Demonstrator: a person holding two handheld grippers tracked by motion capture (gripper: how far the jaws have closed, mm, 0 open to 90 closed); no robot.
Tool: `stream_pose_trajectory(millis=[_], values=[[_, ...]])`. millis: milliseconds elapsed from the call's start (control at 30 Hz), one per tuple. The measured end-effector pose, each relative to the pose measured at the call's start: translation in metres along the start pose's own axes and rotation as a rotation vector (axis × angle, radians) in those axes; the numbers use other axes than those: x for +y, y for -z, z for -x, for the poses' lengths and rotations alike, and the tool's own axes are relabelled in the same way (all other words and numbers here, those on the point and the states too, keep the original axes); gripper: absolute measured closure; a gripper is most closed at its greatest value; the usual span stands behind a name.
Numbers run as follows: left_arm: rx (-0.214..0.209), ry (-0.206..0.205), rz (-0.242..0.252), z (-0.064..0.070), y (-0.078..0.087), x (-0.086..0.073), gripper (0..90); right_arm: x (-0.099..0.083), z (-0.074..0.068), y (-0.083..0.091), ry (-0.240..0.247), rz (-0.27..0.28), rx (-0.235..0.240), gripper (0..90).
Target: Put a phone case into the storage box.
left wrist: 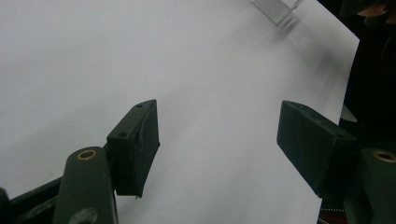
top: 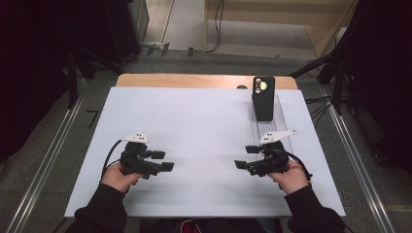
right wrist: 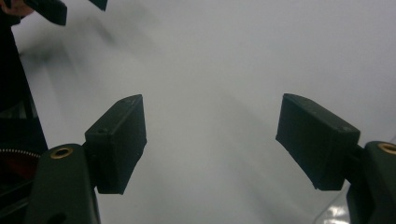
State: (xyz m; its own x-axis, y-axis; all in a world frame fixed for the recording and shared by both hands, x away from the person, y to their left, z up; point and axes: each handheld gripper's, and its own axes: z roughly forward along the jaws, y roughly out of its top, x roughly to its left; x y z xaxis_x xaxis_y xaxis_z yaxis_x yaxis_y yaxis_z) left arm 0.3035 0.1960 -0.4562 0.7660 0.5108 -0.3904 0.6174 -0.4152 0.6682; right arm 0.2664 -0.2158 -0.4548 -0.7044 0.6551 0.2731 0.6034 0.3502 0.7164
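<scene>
Black phone (top: 264, 98) upright in clear stand (top: 285, 127) at far right — well apart from left gripper (top: 162, 160). Right gripper (top: 246, 157) nearer. Both with jaws wide, holding nothing.

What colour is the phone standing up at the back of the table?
Black; the phone shows best in the high view.

Wooden table (top: 204, 80), white sheet (top: 194, 145) over top; clear tray (top: 284, 127) at right, black phone (top: 264, 98) upright in it.
</scene>
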Motion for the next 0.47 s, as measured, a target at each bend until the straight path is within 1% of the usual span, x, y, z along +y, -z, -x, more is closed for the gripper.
stream_pose_trajectory(millis=[133,233,300,367,467], values=[[-0.001,-0.008,-0.004,0.002,0.0,0.0,29.9,-0.012,0.001,0.002,0.001,-0.012,0.01,22.3],[-0.004,-0.017,-0.007,0.003,-0.001,0.0,30.0,-0.021,0.0,0.003,0.019,-0.03,0.004,22.3],[-0.004,-0.021,-0.008,0.004,-0.001,0.0,29.9,-0.025,0.0,0.004,0.025,-0.031,0.005,22.3],[-0.007,-0.026,-0.012,0.006,-0.002,0.0,29.9,-0.028,0.0,0.004,0.017,-0.039,0.005,22.3],[-0.01,-0.029,-0.011,0.007,-0.002,0.0,29.9,-0.032,0.0,0.004,0.02,-0.043,0.004,22.2]])
